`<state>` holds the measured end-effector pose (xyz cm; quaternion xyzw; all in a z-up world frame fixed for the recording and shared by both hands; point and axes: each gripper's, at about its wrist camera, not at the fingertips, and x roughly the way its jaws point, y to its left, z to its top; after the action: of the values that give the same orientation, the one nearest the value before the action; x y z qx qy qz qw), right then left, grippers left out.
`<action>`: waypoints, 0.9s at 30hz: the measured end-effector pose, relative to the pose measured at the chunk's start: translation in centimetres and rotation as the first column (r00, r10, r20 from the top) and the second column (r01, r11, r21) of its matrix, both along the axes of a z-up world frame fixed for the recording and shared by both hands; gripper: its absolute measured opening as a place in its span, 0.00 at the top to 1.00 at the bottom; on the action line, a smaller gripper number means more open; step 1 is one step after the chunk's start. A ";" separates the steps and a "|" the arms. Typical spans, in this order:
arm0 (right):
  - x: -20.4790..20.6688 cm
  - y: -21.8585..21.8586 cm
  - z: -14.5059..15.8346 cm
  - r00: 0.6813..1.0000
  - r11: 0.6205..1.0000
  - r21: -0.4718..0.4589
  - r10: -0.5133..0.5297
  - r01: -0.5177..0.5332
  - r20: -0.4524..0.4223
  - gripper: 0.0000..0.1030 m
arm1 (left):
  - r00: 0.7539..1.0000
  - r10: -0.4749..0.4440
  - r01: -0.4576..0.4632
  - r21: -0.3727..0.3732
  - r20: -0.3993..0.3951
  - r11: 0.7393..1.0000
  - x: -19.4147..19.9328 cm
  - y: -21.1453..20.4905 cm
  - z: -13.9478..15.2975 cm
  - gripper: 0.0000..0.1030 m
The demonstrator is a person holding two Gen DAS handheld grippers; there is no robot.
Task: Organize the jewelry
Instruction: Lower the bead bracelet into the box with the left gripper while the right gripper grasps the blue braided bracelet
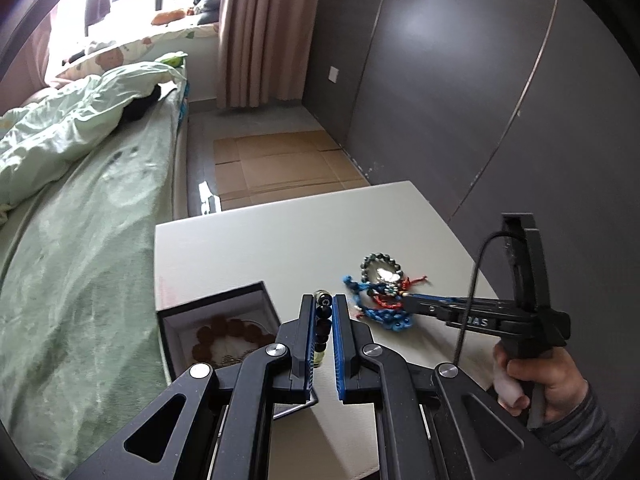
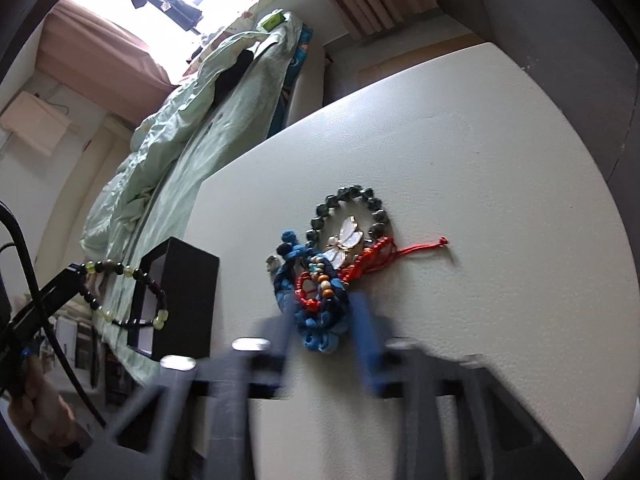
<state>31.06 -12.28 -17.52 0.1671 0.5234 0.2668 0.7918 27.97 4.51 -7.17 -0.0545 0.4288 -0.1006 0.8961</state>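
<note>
My left gripper point(image 1: 323, 299) is shut on a bracelet of black and pale green beads point(image 1: 323, 322), held just above the white table beside a black jewelry box point(image 1: 218, 300). From the right wrist view that bracelet point(image 2: 120, 292) hangs in a loop from the left gripper point(image 2: 70, 274) in front of the box point(image 2: 188, 292). A brown bead bracelet point(image 1: 228, 330) lies inside the box. My right gripper point(image 2: 322, 320), blurred, pinches the blue braided bracelet point(image 2: 316, 332) at the near edge of a jewelry pile. In the left wrist view the right gripper point(image 1: 406, 300) has its tips in the pile.
The pile also holds a dark bead ring point(image 2: 348, 208), a dragonfly brooch point(image 2: 344, 244) and a red cord bracelet point(image 2: 372, 256). A bed with green covers point(image 1: 80, 240) runs along the table's point(image 1: 280, 240) left side. Cardboard point(image 1: 280, 164) lies on the floor beyond. A hand point(image 1: 552, 380) grips the right tool.
</note>
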 end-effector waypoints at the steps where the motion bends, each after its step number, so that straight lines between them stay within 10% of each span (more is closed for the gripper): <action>1: -0.1 0.0 0.2 1.000 1.000 -0.009 0.000 0.000 0.006 0.87 | 1.000 0.007 -0.007 -0.003 0.004 1.000 -0.1 0.3 0.2 0.92; 24: -3.9 3.4 10.1 0.975 0.994 0.004 0.102 -0.105 0.199 0.88 | 0.988 0.146 -0.150 -0.121 -0.041 0.981 -1.6 7.1 -1.1 0.91; 27: -4.2 4.4 11.1 0.970 0.992 0.010 0.117 -0.122 0.215 0.88 | 0.983 0.166 -0.175 -0.145 -0.075 0.974 -1.6 8.0 -1.6 0.59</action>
<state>26.83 -7.84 -6.41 0.1150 0.4411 0.3366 0.8239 26.34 12.56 -8.76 -0.1621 0.4415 -0.0539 0.8808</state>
